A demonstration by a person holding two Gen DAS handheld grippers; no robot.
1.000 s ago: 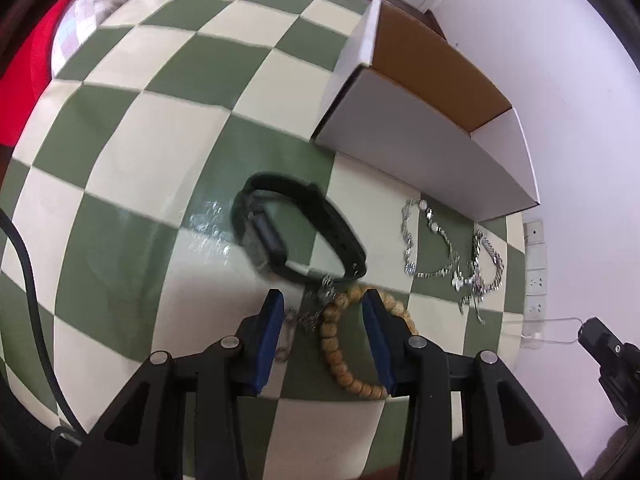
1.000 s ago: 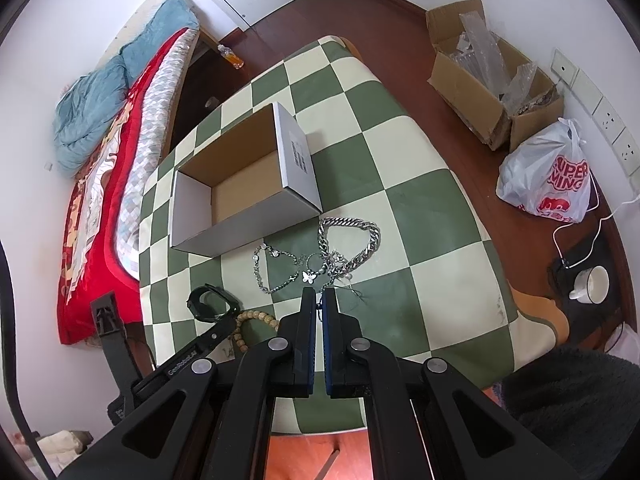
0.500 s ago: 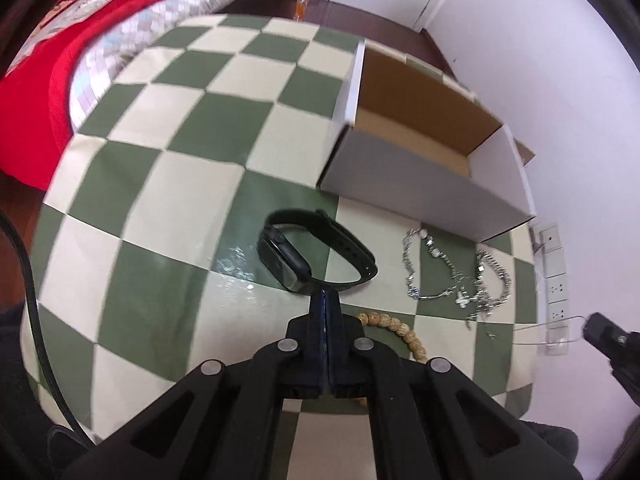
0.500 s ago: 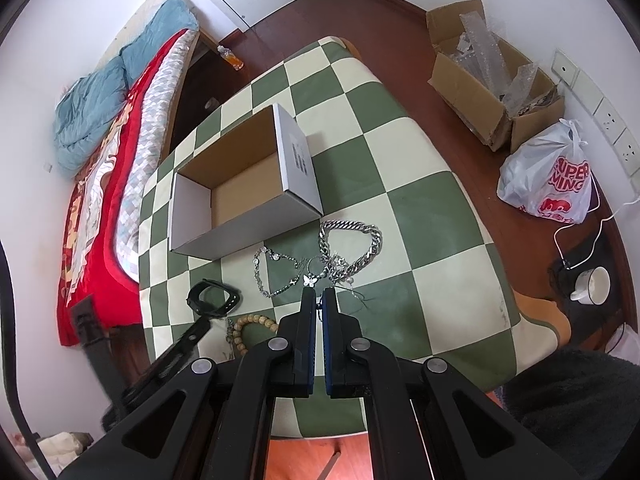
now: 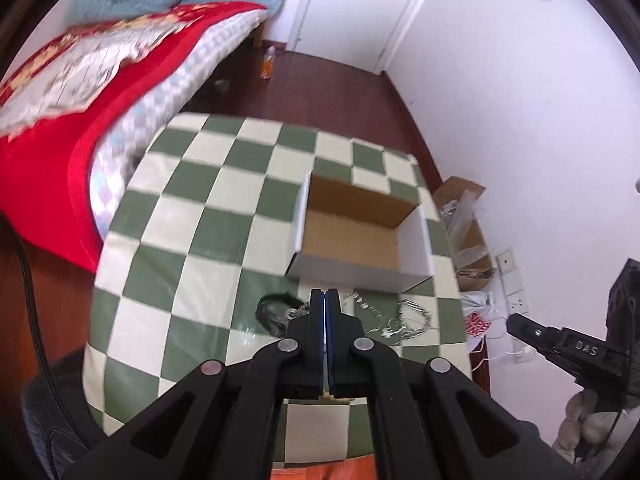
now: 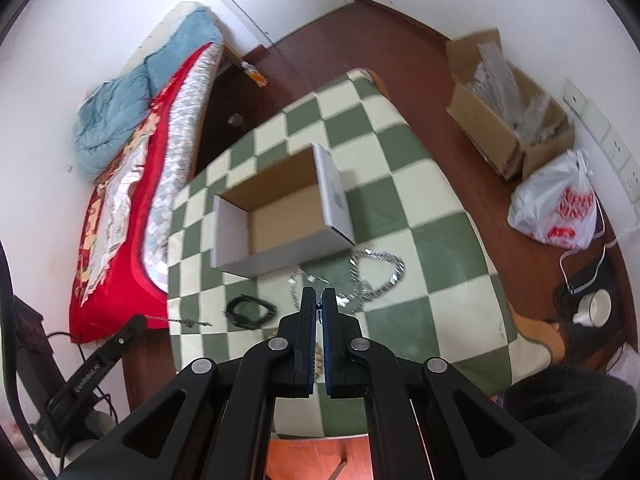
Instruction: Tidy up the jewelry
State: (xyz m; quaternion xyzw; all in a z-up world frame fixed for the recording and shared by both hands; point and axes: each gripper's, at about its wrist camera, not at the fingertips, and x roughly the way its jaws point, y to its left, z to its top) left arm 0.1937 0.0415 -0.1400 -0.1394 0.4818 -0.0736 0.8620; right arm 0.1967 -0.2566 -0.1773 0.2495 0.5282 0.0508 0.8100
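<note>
- Jaws on the left gripper [image 5: 325, 294] are clamped on a thin chain [image 6: 188, 322]. In the right wrist view it trails from the tip with a small charm partway along.
- A second ago those jaws stood apart, low on the table [image 5: 180, 240], straddling this chain and the beads [image 6: 318, 360]. Half a second ago they had closed. Now the gripper has risen well above the box [image 5: 360, 240], on its near side, and the chain has come up with it.
- The beads did not come along: they lie on the table on the near side of the box, under the grippers, so the pinch took one piece only.
- The right gripper [image 6: 318, 292] has its jaws drawn nearly together with a narrow slit between the pads (whether anything fine is pinched there cannot be told). It has kept hovering high on the near side of the box.
- The box is open and looks empty, brown inside.
- A black band [image 5: 274, 314] and the tangled silver chains [image 6: 376, 272] lie untouched just in front of the box's near wall.
- This looks like an early carry, with the chain in the air and nothing yet stored. The next move is probably forward over the near wall, opening only once the dangling end is inside.
- One risk is that the loose end swings and catches the wall's edge.
</note>
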